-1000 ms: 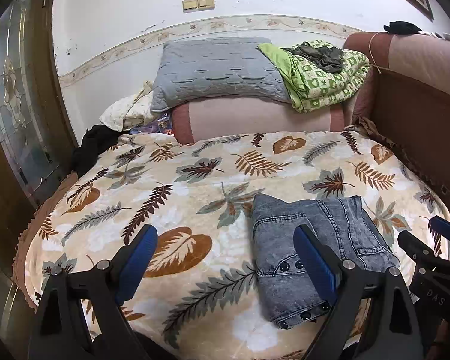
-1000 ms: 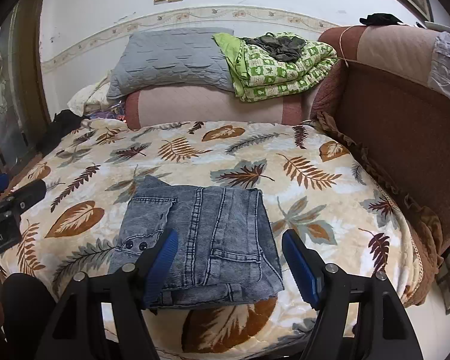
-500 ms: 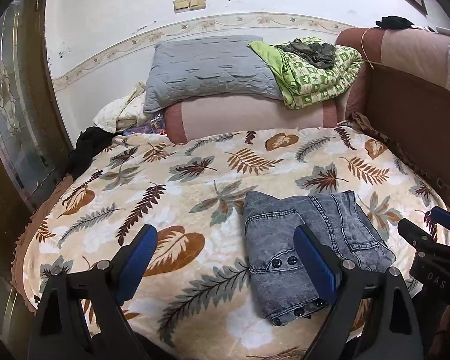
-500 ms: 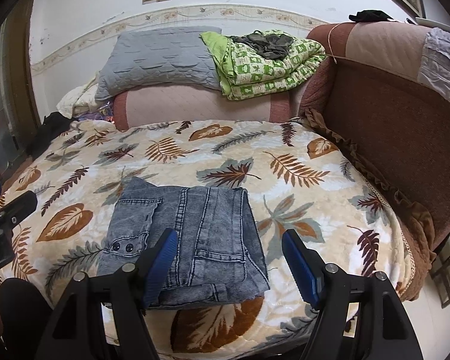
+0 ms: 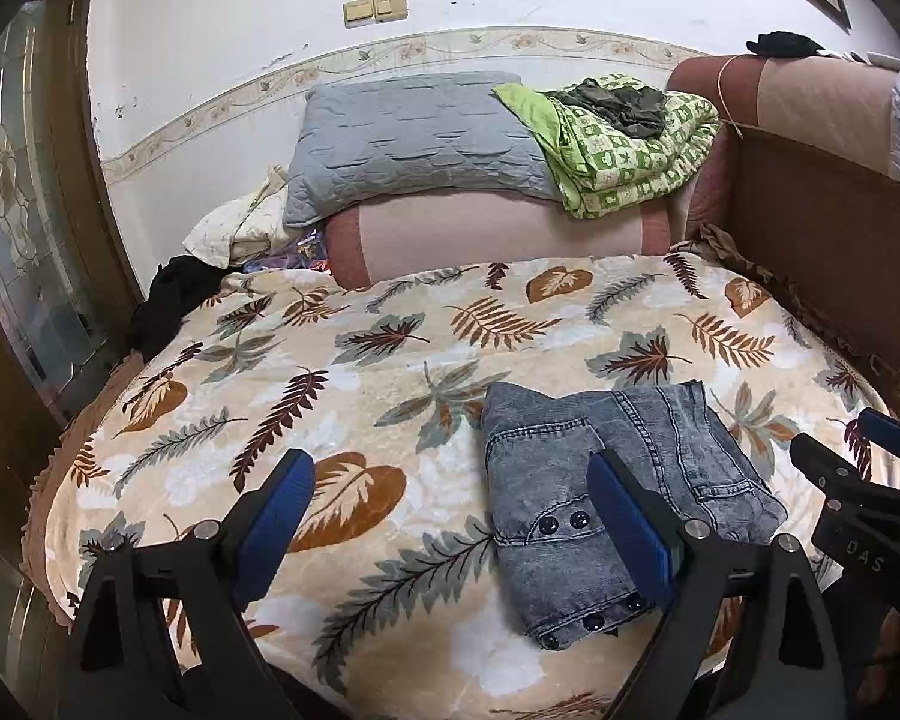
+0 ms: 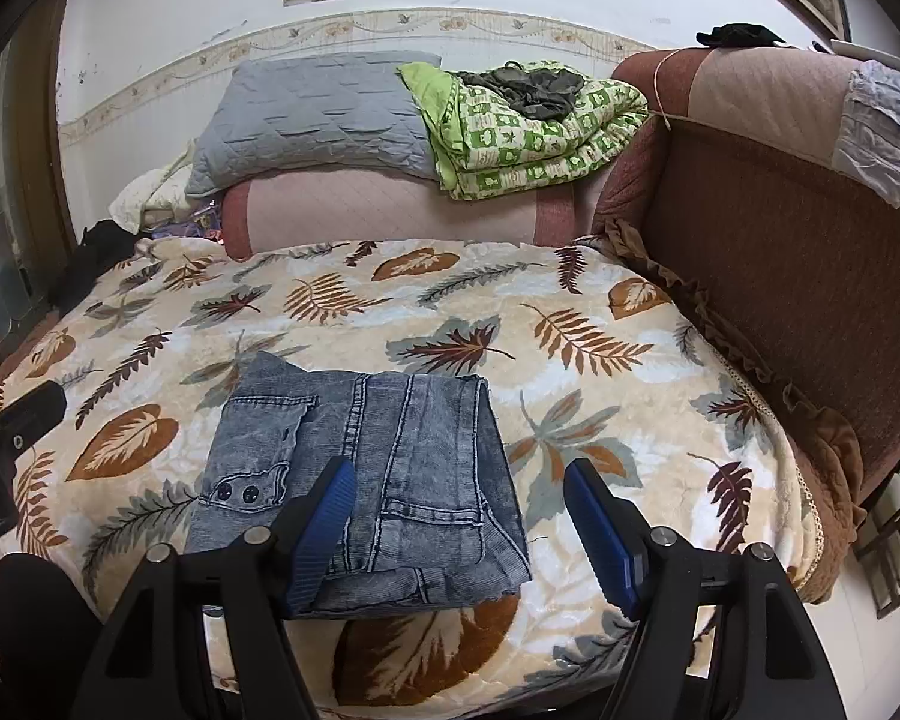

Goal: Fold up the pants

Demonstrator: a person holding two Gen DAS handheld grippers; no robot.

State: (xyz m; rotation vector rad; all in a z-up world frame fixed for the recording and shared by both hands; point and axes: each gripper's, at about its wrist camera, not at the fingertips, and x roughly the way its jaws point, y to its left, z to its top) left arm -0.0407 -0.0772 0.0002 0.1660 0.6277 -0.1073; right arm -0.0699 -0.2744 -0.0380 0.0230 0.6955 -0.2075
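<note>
Grey washed denim pants (image 5: 606,480) lie folded into a compact rectangle on the leaf-print blanket (image 5: 390,372), near its front edge. They also show in the right wrist view (image 6: 378,468). My left gripper (image 5: 450,516) is open and empty, held above the blanket just left of the pants. My right gripper (image 6: 459,516) is open and empty, held above the pants' front right corner. The right gripper also shows at the right edge of the left wrist view (image 5: 870,480).
A grey pillow (image 5: 414,138) and a green folded quilt (image 5: 624,138) rest on a pink bolster (image 5: 498,234) at the back. A brown sofa back (image 6: 780,276) runs along the right. Dark clothing (image 5: 174,300) and a glass door (image 5: 24,252) are at the left.
Both grippers have drawn back and up from the folded pants, which look smaller and farther away now. The pants have not moved.
</note>
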